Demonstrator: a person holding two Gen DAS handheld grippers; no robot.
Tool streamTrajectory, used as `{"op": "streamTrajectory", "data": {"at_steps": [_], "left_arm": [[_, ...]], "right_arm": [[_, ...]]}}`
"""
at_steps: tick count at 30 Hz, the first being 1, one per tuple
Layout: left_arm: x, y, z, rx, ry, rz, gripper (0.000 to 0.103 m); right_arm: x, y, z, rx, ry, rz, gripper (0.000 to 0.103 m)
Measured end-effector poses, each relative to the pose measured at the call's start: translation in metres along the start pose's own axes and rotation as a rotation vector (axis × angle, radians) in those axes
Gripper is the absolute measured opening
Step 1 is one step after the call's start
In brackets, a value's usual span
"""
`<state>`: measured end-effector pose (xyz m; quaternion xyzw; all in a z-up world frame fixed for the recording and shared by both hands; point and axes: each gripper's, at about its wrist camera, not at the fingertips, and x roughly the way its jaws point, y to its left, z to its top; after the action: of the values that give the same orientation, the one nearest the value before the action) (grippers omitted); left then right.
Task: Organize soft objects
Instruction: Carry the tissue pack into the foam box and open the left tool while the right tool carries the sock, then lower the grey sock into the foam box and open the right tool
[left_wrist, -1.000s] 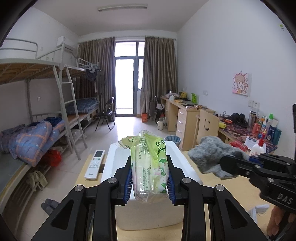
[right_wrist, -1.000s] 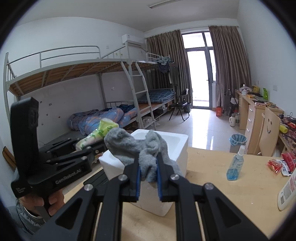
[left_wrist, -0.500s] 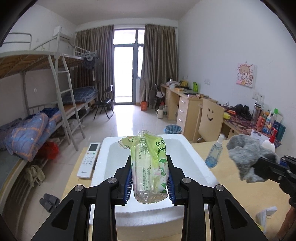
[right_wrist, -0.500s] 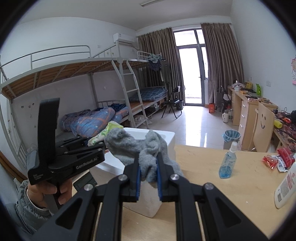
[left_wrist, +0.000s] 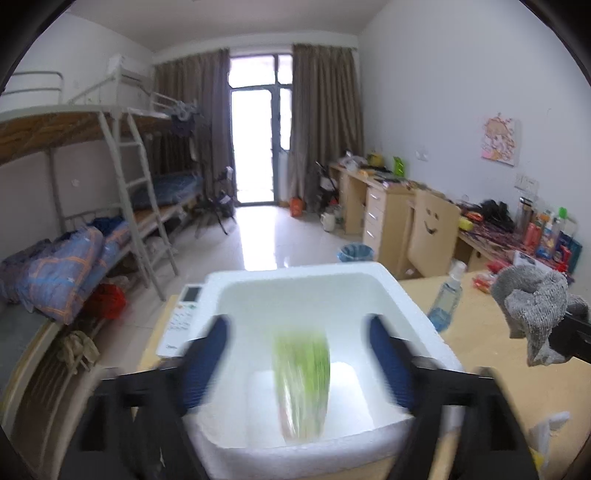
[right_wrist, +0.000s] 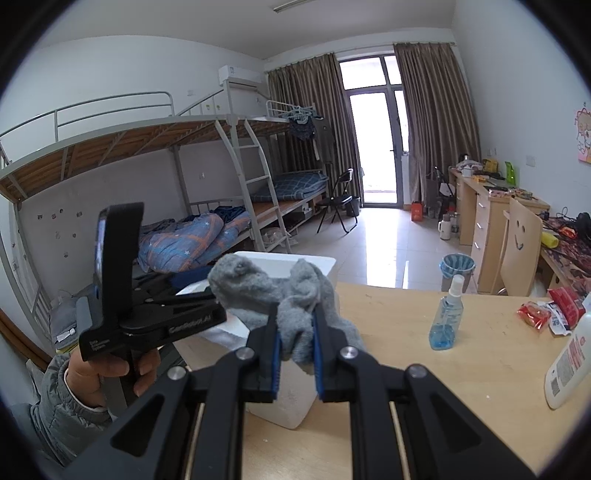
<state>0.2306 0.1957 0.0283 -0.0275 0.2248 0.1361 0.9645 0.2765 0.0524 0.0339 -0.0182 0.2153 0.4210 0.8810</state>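
Left wrist view: my left gripper (left_wrist: 295, 354), fingers just sprung wide, clear of the green-and-clear plastic packet (left_wrist: 301, 384) dropping into the white foam box (left_wrist: 417, 314). Right gripper (right_wrist: 295, 347) fingers pinch the grey fuzzy sock (right_wrist: 280, 295). Risk: packet lands propped on the wall; sock snags the rim.

Left hand-held gripper (left_wrist: 297, 354): jaws just opened wide, pads touching nothing. Right hand-held gripper (right_wrist: 295, 347): jaws nearly closed, clamped, pointing slightly downward.
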Motion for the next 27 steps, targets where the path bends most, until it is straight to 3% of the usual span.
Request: {"op": "streamTrajectory", "data": {"at_steps": [3, 15, 27], "left_arm": [[-0.009, 0.004, 0.0, -0.013, -0.044, 0.02, 0.102], [-0.035, 0.029, -0.011, -0.056, -0.039, 0.056, 0.102], [-0.068, 0.06, -0.035, -0.074, -0.059, 0.161, 0.102]], "right_arm": [[-0.001, -0.001, 0.001, 0.009, -0.001, -0.005, 0.017], [0.011, 0.015, 0.002, -0.018, 0.028, 0.018, 0.017], [0.033, 0.051, 0.004, -0.073, 0.06, 0.096, 0.017]]}}
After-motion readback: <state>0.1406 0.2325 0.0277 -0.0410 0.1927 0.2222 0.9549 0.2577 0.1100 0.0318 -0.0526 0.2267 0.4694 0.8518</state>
